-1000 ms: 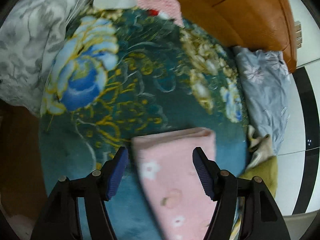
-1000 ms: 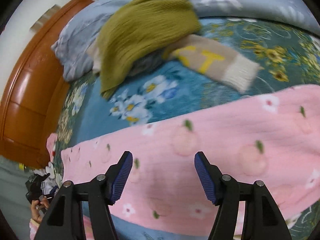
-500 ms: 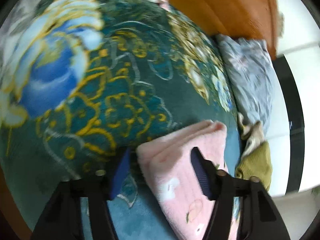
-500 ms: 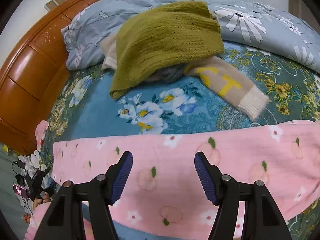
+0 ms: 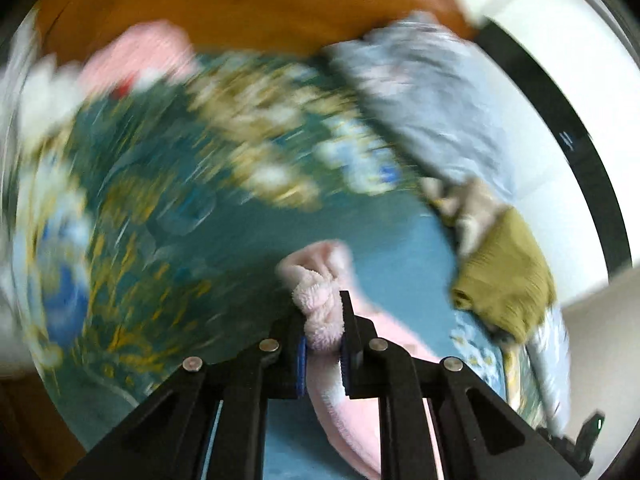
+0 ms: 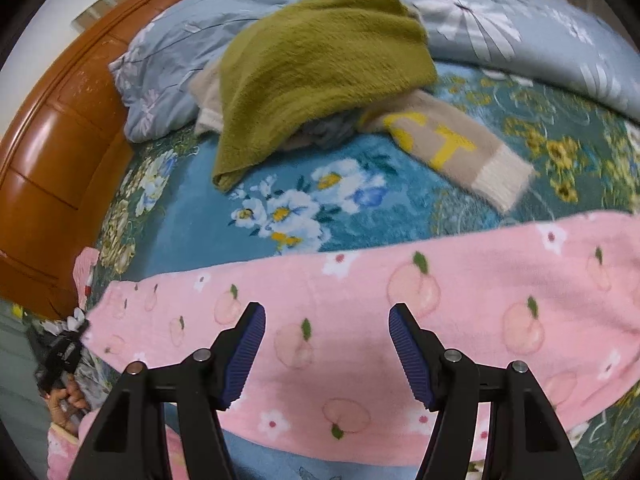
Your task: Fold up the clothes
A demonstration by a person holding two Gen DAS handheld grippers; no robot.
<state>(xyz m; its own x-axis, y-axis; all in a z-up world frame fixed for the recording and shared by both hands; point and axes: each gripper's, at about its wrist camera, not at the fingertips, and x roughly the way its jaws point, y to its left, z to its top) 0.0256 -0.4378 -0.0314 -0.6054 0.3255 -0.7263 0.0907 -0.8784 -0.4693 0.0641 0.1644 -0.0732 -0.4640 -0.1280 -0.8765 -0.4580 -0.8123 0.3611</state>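
Left gripper [image 5: 323, 354] was clamped on the bunched end of the pink fleece garment [image 6: 400, 320], which lay stretched across the floral blanket [image 6: 208, 216]. Left view blurred. Right gripper [image 6: 326, 354] hovered over the garment's middle, jaws wide apart, holding nothing. Judgement: keep the left pinch firm, carry the end over evenly, and avoid dragging the olive sweater [image 6: 320, 64].

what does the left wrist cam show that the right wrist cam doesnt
Only the left wrist view shows the left gripper shut on a bunched end of the pink fleece garment, though the background is motion-blurred. Only the right wrist view shows the right gripper open above the garment's peach print, plus the beige sleeve with yellow letters. Both show the pink garment, the olive sweater, the floral blanket, the grey-blue duvet and the wooden headboard.
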